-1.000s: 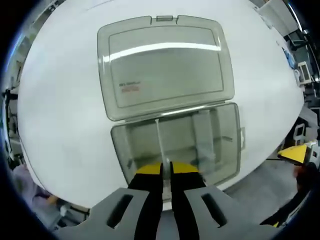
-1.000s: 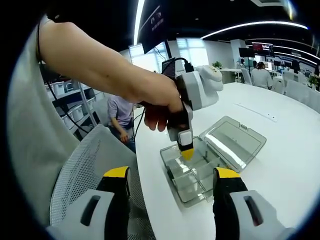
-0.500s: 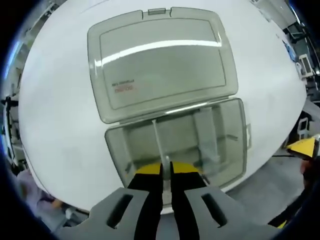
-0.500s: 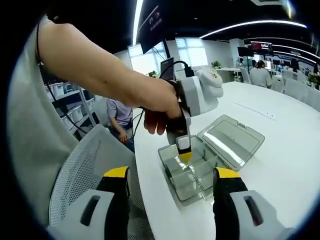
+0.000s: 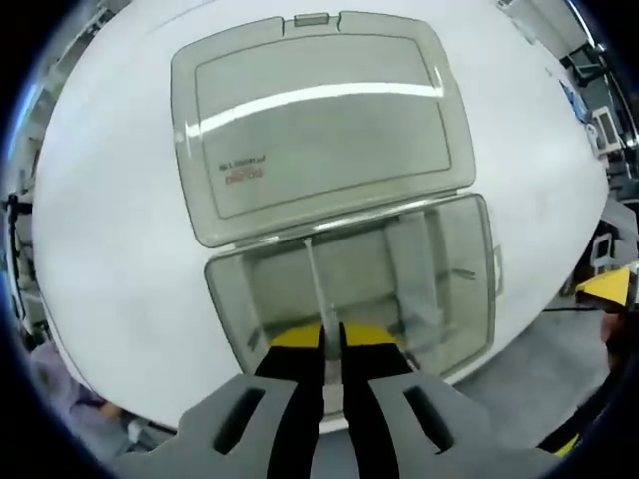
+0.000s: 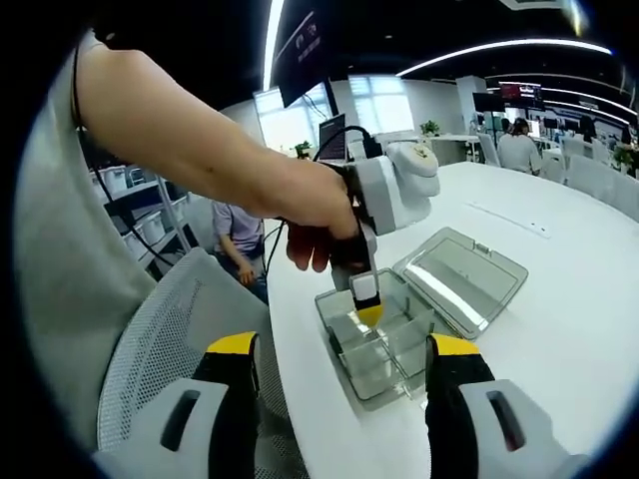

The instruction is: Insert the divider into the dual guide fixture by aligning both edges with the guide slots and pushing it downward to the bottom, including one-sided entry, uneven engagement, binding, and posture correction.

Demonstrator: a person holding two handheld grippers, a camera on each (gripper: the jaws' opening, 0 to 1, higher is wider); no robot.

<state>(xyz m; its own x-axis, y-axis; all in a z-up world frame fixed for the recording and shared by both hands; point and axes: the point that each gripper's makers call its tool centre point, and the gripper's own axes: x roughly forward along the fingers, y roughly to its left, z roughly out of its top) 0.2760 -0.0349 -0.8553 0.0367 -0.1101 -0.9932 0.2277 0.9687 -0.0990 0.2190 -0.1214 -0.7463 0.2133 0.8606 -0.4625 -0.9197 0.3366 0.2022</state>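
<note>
The left gripper (image 5: 331, 337) has its yellow-tipped jaws pinched nearly together on the near end of a thin clear divider (image 5: 316, 284), which stands on edge and runs from the jaw tips across the box toward the hinge. In the right gripper view the same left gripper (image 6: 368, 314) points straight down into the box, with a person's hand (image 6: 318, 232) wrapped round its handle and a dark cable trailing off behind.

The divider sits inside the clear plastic box (image 5: 471, 261), the fixture itself, whose tray is already split by other clear partitions to the right of the held one. How deep the divider sits in its guide slots I can't make out through the transparent walls. The hinged lid (image 5: 319, 120) lies flung open flat on the white table (image 5: 110, 210) beyond the tray, a small printed label on its surface.

The right gripper (image 6: 344, 394) hangs well back from the box, over the table's edge, its two jaws spread wide apart with nothing between them. A grey mesh chair (image 6: 160, 339) stands beside the table, and a seated person (image 6: 238, 228) is behind it.
</note>
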